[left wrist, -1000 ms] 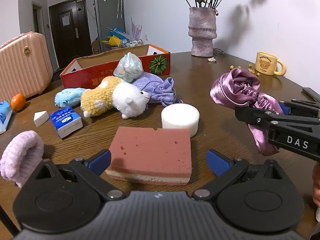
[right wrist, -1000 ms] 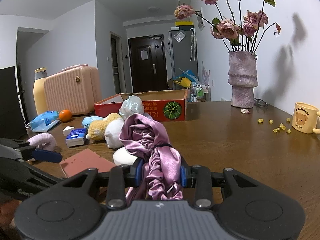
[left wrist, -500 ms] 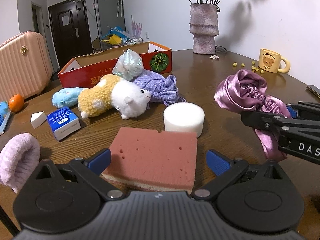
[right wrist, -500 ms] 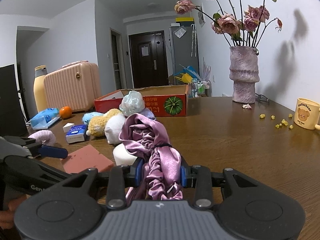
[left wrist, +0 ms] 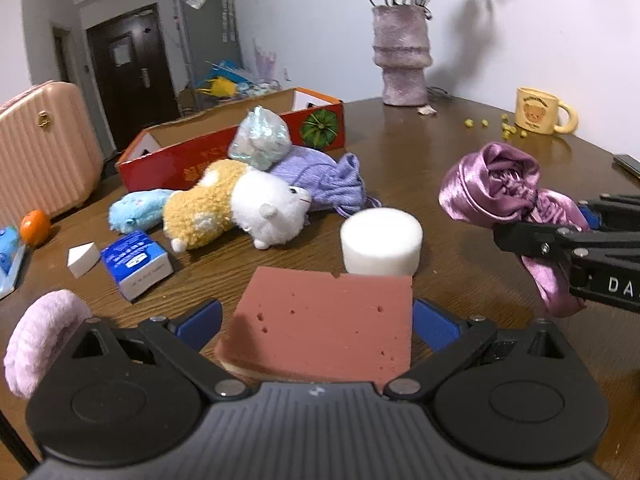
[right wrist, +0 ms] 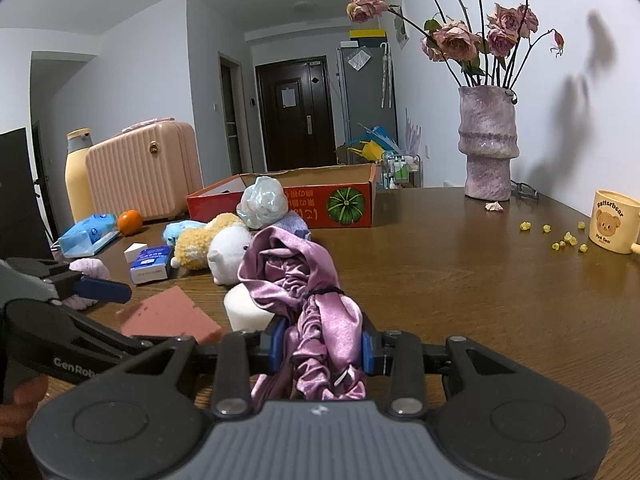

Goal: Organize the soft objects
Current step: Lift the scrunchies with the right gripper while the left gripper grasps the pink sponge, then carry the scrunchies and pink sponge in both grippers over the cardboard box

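Observation:
A pink sponge block lies on the brown table between the fingers of my left gripper, which stands open around it. A strip of table shows beside the left pad. My right gripper is shut on a purple satin bonnet, held above the table. That bonnet appears at the right in the left wrist view. Behind the sponge stands a white round foam. Farther back lie a white and yellow plush, a blue plush, a lavender knit pouch and a shiny crumpled bag.
An open red cardboard box stands behind the plush pile. A fluffy pink band, a blue tissue pack, a white wedge and an orange lie at the left. A vase and a yellow mug stand at the right.
My left gripper has edged forward, so the pink sponge now sits deeper between its fingers. The right gripper keeps the bonnet in the same grip.

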`<state>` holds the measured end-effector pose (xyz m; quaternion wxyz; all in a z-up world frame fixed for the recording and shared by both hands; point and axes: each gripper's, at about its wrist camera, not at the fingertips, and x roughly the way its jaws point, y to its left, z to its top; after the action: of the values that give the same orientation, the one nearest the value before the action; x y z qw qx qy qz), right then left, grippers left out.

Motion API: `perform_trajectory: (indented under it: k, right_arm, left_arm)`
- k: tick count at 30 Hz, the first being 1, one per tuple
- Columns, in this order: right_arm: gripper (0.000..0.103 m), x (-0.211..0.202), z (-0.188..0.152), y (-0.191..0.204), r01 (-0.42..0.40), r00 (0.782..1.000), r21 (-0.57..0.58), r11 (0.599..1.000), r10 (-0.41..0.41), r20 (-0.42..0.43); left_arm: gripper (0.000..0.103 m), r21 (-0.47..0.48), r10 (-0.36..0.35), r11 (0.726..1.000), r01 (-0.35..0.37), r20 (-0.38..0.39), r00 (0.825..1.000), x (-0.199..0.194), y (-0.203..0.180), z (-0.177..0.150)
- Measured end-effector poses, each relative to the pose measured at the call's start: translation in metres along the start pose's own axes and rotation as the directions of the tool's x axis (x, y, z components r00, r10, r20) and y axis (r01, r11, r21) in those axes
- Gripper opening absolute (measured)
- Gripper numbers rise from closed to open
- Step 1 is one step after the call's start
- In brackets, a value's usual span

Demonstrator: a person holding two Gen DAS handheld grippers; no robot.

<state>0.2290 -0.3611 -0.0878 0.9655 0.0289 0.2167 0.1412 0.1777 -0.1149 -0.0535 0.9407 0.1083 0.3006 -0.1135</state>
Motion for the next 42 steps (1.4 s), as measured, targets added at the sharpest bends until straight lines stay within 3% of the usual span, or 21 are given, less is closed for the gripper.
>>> perform_trajectory:
  k: [5,15,23,42]
  right_arm:
    - [0.035,0.001,0.0,-0.001,-0.001,1.0,0.002,1.0,0.001,-0.008]
    - [0.035,0.004,0.0,0.0,-0.001,1.0,0.003,1.0,0.001,-0.021]
    - [0.035,0.007,0.001,0.002,0.017,1.0,-0.012,1.0,-0.018,-0.024]
    - [0.035,0.019,0.035,0.023,0.027,0.999,-0.07,0.997,-0.025,0.026]
  left_arm:
    - [0.103,0.02,-0.035,0.999,0.035,-0.017,0.999,0.007,0.003,0.0]
    - [0.103,-0.027,-0.07,0.997,0.069,-0.025,0.997,0.014,0.012,-0.002]
    - [0.102,-0.058,-0.056,0.997,0.055,-0.015,0.998,0.011,0.017,-0.002]
    - [0.102,-0.166,0.023,0.986,0.001,0.14,0.99,-0.026,0.047,0.02]
